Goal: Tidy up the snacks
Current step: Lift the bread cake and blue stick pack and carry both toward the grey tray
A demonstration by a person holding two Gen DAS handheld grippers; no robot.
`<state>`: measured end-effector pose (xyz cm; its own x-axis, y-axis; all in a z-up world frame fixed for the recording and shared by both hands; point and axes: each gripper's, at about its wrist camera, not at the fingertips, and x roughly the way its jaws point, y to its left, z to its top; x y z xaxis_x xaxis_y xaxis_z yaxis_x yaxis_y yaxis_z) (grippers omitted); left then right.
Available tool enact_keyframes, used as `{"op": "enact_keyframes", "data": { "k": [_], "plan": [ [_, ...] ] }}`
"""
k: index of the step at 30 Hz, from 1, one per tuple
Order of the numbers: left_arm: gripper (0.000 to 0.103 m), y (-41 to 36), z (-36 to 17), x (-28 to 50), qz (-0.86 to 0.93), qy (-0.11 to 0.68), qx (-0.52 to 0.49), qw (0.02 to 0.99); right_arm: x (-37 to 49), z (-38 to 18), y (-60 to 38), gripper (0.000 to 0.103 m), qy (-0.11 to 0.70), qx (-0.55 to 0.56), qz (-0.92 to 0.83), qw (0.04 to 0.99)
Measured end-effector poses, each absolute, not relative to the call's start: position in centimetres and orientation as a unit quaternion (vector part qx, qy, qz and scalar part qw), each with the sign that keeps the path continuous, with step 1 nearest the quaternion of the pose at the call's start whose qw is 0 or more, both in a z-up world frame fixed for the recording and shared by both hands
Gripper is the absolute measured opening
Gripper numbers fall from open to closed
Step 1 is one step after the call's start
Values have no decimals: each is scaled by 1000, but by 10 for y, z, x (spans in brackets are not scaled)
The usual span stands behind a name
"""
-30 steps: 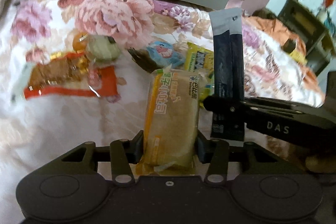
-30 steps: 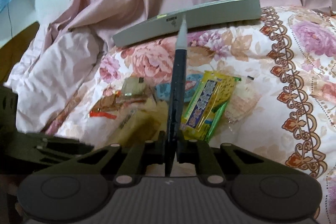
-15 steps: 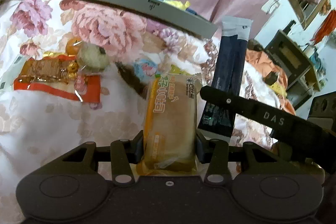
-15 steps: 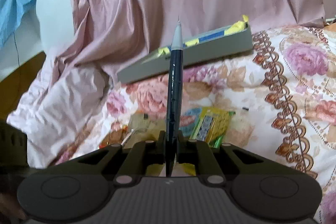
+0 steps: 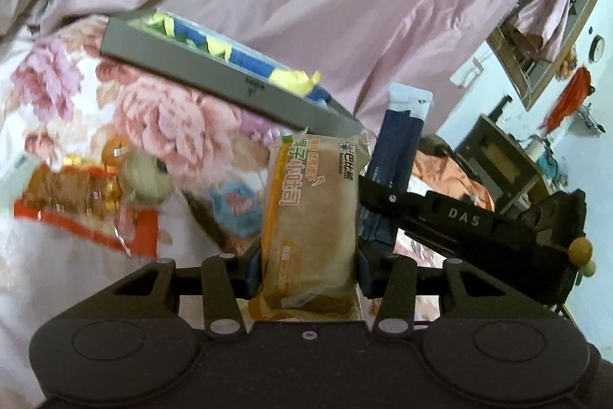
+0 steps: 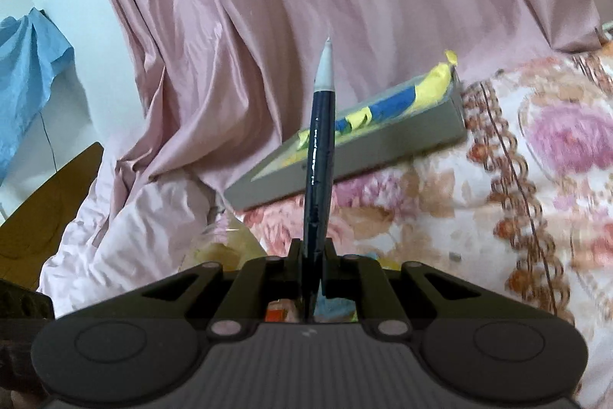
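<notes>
Lying across the whole scene: a floral-printed bedspread in pink and white point(image 5: 161, 125), serving as the work surface, with a pink satin curtain point(image 6: 268, 25) hanging behind. Resting tilted on the bed near that curtain: a shallow grey rectangular tray point(image 5: 214, 75), already carrying blue and yellow wrappers point(image 5: 245, 56), so apparently acting as the collecting place for sorted snacks. Scattering loosely on the bedspread well short of the tray: an orange-red clear-windowed packet of brown snacks point(image 5: 76, 202), a round pale wrapped sweet point(image 5: 147, 175) and a blue-printed packet point(image 5: 233, 206), all waiting outside the tray. Gripping upright, off the bed, in the left gripper point(image 5: 308, 267): a clear-wrapped loaf-shaped bread bun with orange lettering point(image 5: 310, 213), jaws standing fairly wide and pressing both long sides, probably to keep the soft package from folding while carrying toward the tray. Pinching edge-on in the right gripper point(image 6: 312, 267): a slim dark navy sachet with a pale grey top point(image 6: 320, 156), jaws nearly closed on its lower end, the strip standing straight up and lining up with the tray beyond; seeing the same sachet flat-on from the left wrist view, just right of the bun. Holding both items raised and pointing at the tray, judging the step in hand as carrying them over for placing. Risking, with the tray tilting on soft bedding, things sliding on release.
</notes>
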<state>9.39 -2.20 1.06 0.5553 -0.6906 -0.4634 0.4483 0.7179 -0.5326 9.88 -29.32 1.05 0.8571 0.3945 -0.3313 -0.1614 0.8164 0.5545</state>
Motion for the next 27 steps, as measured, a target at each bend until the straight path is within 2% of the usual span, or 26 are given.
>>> {"op": "enact_keyframes", "data": {
  "k": [6,15,20,27],
  "plan": [
    [48,-28,35,129,-285,292,-205,890,129,21,-307,10,178,261,148,937],
    [48,-57,69,208,-229,235,-187,926,195,29,-337,10,119,289,120,942],
    [49,-72,71,260,-191,231,-189,935,235,24,-351,10,112,308,95,940],
    [49,-81,58,312,-141,236,-163,948,272,7,-360,11,143,314,77,935]
  ]
}}
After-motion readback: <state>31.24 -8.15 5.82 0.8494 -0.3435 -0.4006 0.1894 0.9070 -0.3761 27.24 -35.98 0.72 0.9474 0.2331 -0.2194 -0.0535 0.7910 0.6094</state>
